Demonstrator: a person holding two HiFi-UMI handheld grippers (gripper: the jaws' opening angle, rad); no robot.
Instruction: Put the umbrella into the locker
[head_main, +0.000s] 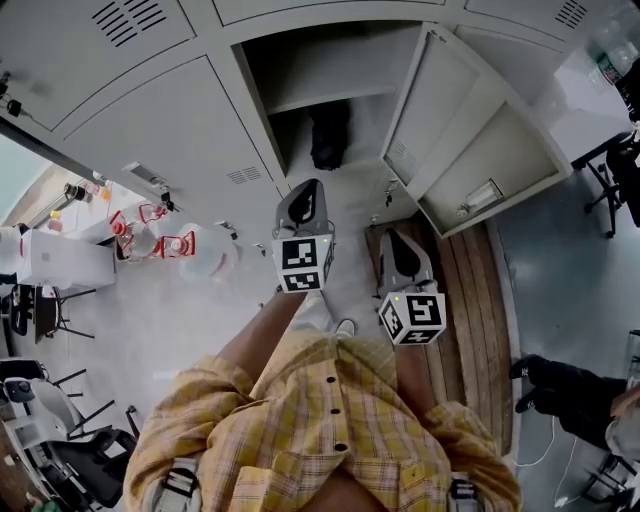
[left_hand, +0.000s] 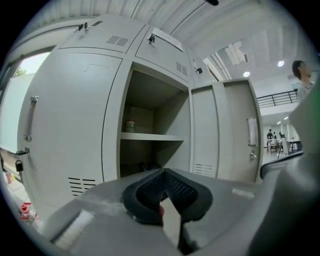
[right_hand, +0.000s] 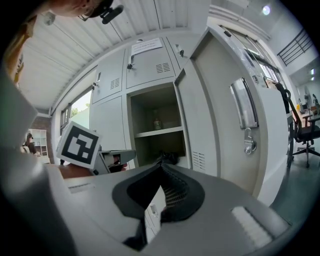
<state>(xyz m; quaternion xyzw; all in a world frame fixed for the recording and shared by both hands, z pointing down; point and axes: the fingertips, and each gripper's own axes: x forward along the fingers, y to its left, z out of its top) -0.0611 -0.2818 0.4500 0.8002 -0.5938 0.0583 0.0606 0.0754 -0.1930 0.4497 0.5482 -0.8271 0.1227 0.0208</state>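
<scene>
The black umbrella lies inside the lower compartment of the open grey locker, under its shelf. It shows as a dark shape in the left gripper view and in the right gripper view. My left gripper is held just in front of the opening, its jaws shut with nothing between them. My right gripper hangs lower and to the right, by the open door; its jaws are shut and empty too.
A small can stands on the locker shelf. The door swings out to the right, its handle and latch facing me. Red-capped bottles sit on the floor at left. A person in black and an office chair are at right.
</scene>
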